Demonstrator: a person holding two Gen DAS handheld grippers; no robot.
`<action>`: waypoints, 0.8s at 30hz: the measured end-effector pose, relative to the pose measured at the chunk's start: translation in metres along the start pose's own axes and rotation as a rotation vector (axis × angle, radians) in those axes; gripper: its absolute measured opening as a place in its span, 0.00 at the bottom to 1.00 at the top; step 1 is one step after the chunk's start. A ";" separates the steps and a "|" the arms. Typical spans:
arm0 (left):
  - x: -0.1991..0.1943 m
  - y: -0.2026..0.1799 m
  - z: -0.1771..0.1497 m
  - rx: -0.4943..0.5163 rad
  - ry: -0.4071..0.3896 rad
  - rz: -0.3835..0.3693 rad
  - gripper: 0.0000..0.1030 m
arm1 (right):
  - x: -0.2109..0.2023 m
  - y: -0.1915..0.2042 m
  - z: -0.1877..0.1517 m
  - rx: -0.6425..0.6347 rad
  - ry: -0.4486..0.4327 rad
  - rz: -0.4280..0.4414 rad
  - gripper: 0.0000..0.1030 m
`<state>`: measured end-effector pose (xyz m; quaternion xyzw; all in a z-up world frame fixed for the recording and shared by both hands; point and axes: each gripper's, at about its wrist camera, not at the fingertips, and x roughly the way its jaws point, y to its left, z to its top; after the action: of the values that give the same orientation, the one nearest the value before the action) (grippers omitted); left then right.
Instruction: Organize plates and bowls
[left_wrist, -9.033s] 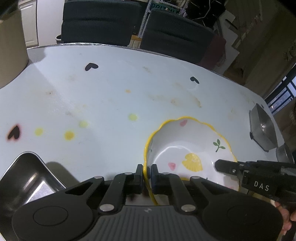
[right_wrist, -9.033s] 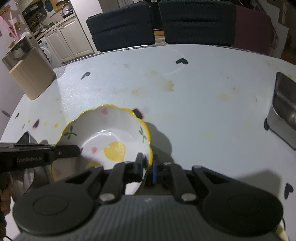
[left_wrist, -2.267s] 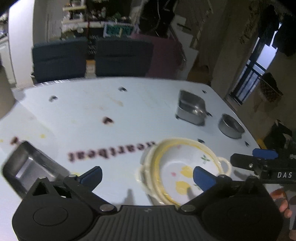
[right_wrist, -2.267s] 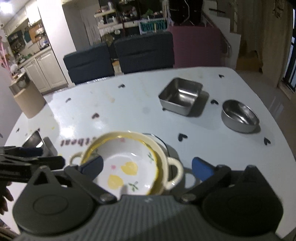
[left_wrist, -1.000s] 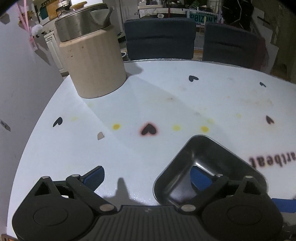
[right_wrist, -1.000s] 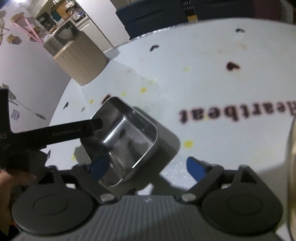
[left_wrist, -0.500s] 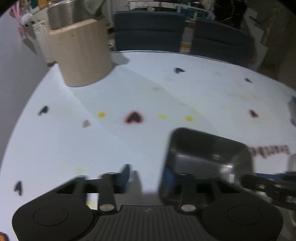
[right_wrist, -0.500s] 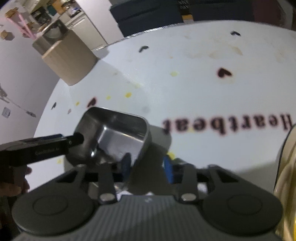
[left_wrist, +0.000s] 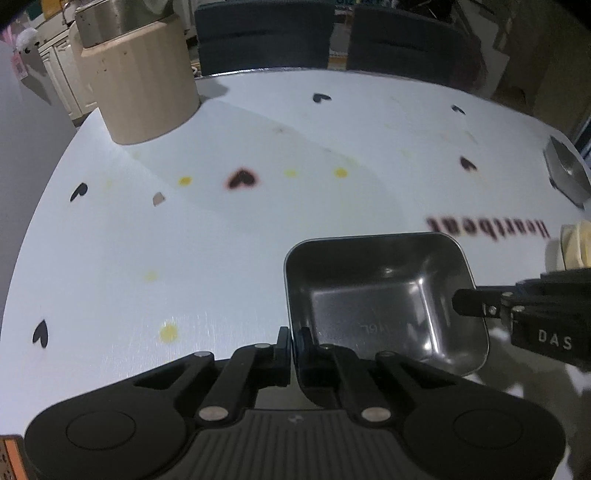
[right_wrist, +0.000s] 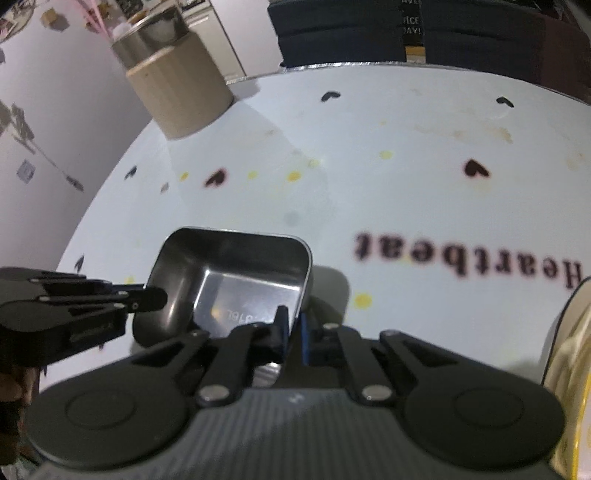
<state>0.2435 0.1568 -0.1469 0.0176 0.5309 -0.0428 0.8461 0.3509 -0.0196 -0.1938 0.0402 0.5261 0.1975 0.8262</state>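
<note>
Both grippers pinch steel tray rim.

You're in a home dining room: a white heart-printed table, dark chairs at its far edge, kitchen cabinets beyond its left corner.

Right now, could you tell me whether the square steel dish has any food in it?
No, the square steel dish is empty; its bare metal floor with stamped lettering shows.

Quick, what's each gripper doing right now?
Left gripper: shut on the left wall of the square stainless steel tray.
Right gripper: shut on the same tray's opposite wall.
</note>
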 end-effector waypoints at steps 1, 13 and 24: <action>-0.003 0.000 -0.004 0.007 0.004 -0.002 0.05 | 0.000 0.002 -0.003 -0.011 0.010 -0.004 0.07; -0.010 -0.004 -0.020 0.044 0.046 0.010 0.06 | -0.008 0.004 -0.024 -0.001 0.050 0.018 0.08; -0.017 -0.005 -0.024 0.046 0.050 0.023 0.09 | -0.006 0.005 -0.024 -0.008 0.039 0.028 0.13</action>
<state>0.2138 0.1548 -0.1421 0.0440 0.5507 -0.0447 0.8323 0.3263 -0.0209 -0.1983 0.0403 0.5406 0.2120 0.8131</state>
